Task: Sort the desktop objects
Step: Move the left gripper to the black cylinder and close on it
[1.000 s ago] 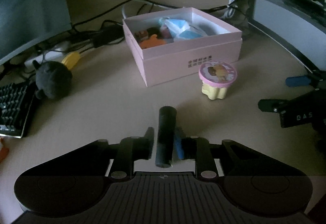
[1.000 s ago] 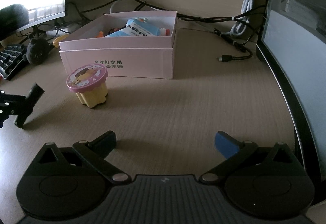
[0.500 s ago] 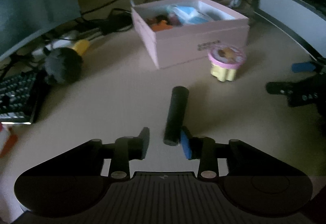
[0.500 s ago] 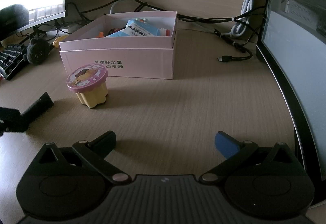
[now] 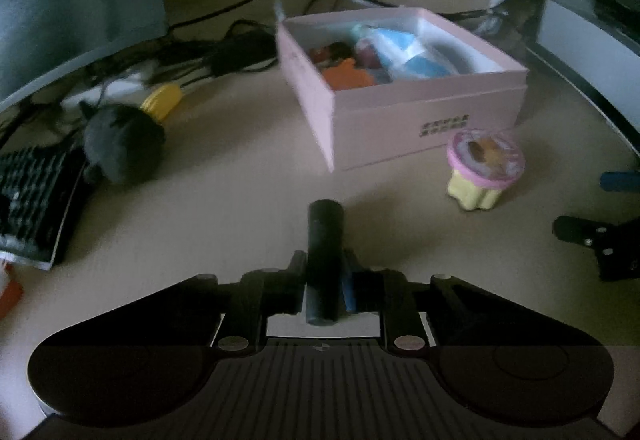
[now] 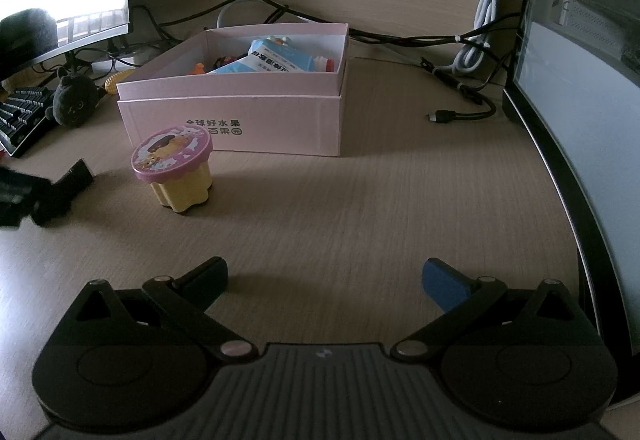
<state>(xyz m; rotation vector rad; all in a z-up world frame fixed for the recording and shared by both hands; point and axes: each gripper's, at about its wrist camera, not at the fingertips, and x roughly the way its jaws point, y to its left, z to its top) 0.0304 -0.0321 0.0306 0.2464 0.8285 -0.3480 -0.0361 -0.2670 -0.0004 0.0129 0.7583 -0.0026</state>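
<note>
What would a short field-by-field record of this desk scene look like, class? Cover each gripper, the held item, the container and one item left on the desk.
left gripper: shut on the black cylinder, which points forward between its fingers
right gripper: open, nothing between its fingers, low over the desk
pink box: open-topped, already holds several items, including a blue-and-white pouch
pudding cup: upright on the desk in front of the box, apart from both grippers

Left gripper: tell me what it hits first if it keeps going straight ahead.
Probably the near corner of the pink box; depth is unclear. The left gripper, shut on the black cylinder, has bare desk before that.
</note>
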